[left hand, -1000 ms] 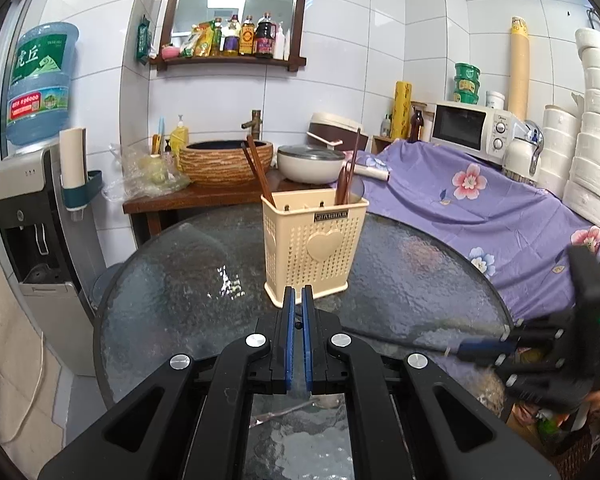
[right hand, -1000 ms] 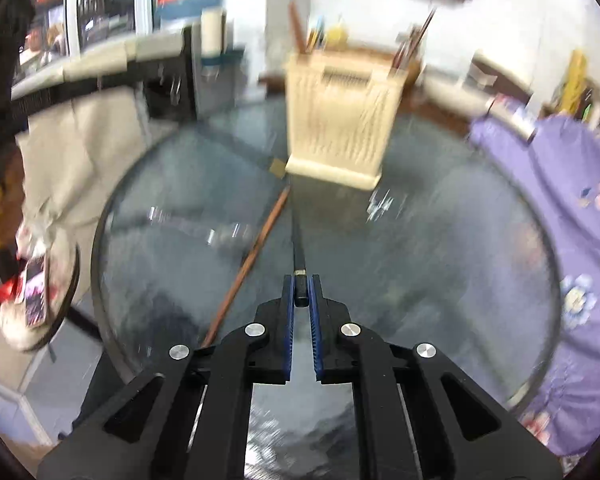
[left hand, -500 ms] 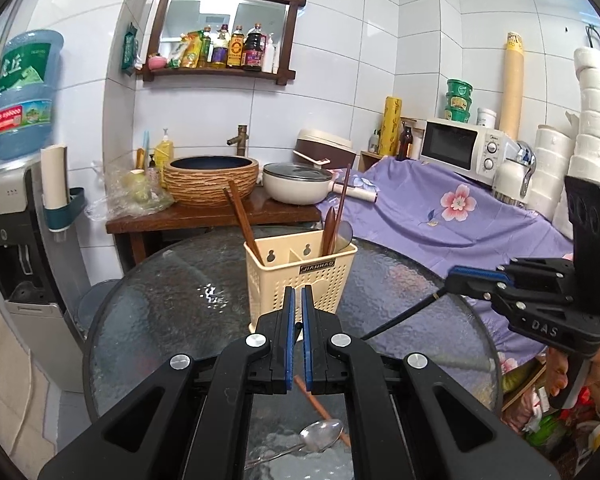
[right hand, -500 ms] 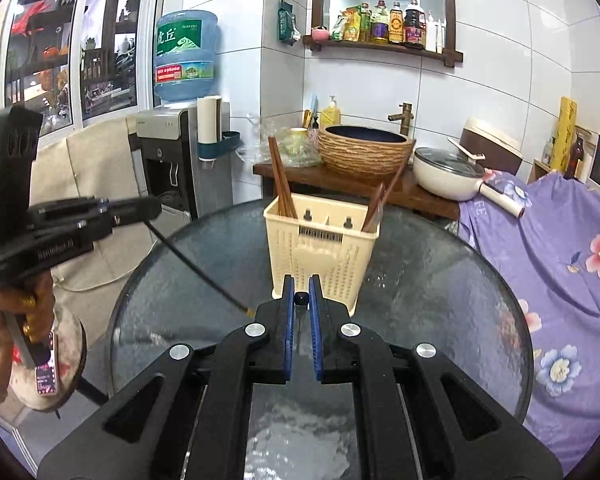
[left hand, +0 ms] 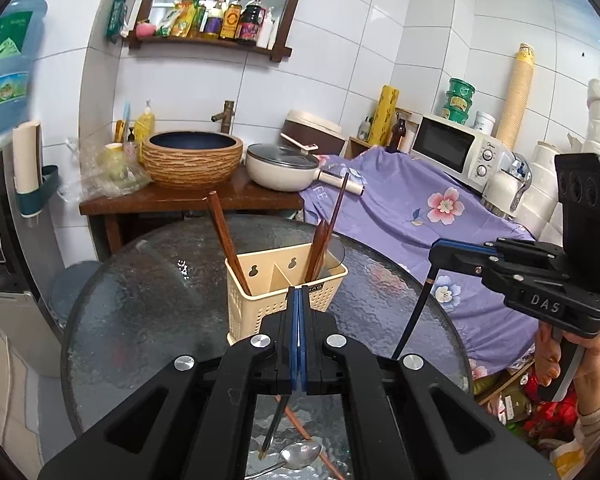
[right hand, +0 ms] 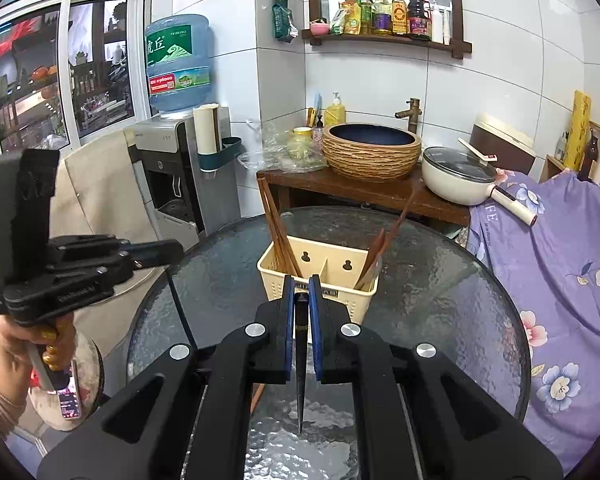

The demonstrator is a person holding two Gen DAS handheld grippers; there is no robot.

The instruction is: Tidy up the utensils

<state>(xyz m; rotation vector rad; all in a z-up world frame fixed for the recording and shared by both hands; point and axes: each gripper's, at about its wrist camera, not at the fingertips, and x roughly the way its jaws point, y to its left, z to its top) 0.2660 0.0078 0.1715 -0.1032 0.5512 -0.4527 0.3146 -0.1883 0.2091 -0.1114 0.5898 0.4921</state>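
Observation:
A cream utensil holder stands mid-table on the round glass table, with brown chopsticks leaning in its left and right compartments. My left gripper hovers just in front of it, jaws closing pad to pad with nothing between them. My right gripper is shut on a black chopstick, which hangs point-down above the glass, short of the holder. The left wrist view shows that right gripper raised at the right, its chopstick dangling. A spoon, a brown chopstick and a dark stick lie on the glass below my left gripper.
Behind the table stands a wooden counter with a woven basin and a lidded white pan. A purple flowered cloth covers the right side; a water dispenser stands left. A hand holds the left gripper's handle.
Both grippers have risen, so the holder's compartments now show from above. The right gripper lifted the black chopstick off the glass, and it swung from lying flat to hanging down.

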